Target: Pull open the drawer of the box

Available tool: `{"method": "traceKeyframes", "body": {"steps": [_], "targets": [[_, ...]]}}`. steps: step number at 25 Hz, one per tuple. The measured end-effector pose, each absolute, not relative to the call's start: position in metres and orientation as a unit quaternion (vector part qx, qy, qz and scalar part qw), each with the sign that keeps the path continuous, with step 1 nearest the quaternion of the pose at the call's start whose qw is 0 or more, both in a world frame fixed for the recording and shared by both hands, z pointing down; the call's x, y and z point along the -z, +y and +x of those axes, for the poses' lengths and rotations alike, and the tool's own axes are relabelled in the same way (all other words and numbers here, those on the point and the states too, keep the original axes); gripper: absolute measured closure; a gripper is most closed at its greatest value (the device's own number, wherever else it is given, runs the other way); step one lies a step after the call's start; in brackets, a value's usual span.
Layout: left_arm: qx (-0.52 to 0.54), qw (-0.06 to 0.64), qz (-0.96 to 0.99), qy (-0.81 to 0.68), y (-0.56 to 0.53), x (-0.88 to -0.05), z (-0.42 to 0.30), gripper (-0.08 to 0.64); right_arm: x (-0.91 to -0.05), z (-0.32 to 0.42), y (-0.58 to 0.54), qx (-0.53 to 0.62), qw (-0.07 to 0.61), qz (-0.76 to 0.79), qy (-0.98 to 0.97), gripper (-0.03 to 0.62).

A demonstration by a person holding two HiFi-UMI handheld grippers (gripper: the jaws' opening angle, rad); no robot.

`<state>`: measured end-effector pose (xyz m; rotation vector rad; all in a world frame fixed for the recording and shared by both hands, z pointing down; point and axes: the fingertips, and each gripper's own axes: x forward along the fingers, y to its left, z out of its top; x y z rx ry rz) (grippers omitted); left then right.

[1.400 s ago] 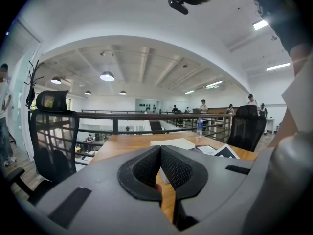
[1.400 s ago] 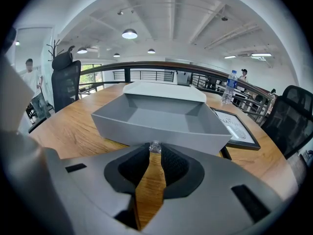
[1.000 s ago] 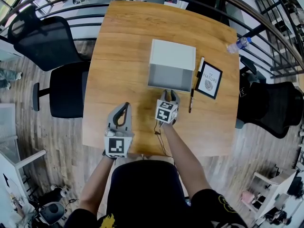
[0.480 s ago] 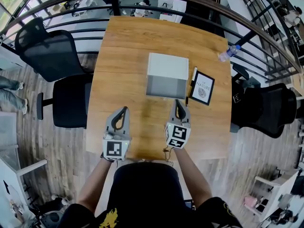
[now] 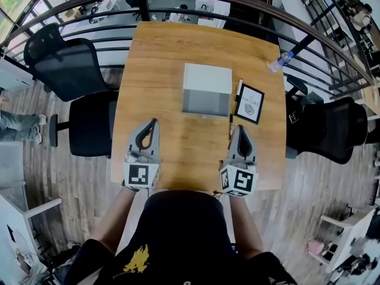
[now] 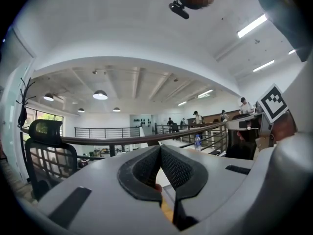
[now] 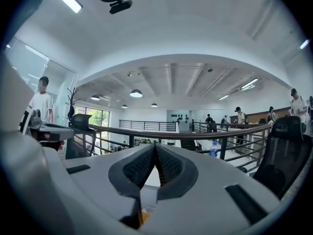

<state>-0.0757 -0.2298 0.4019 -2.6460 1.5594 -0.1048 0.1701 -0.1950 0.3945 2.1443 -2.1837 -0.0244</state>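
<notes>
A white box (image 5: 206, 79) sits near the middle of the wooden tabletop (image 5: 178, 40), its grey front turned toward the person. From above I cannot tell how far its drawer stands out. Just to the right of the box a small framed picture (image 5: 249, 103) lies flat, with a dark pen (image 5: 231, 125) on the tabletop between the two. A water bottle (image 5: 279, 61) lies off the far right corner, beyond the railing.

Both tools are near the front edge, well apart from the box and from each other. The left tool (image 5: 153, 123) points toward the box's left side and is clenched, its pads meeting at the tips with nothing between them. The right tool (image 5: 240, 129) points toward the picture and is also clenched and empty. Black office chairs (image 5: 62, 64) stand on the floor left of the tabletop.
</notes>
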Motion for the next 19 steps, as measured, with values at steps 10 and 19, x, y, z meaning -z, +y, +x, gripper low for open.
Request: {"method": "traceKeyframes", "body": {"steps": [10, 19], "targets": [[0.019, 0.04, -0.866, 0.499, -0.226, -0.387, -0.063, 0.551, -0.381, 0.17, -0.191, 0.008, 0.029, 0.7, -0.714, 0.597], [0.022, 0.041, -0.865, 0.499, -0.229, -0.388, -0.069, 0.551, -0.381, 0.165, -0.197, 0.009, 0.028, 0.695, -0.718, 0.597]]}}
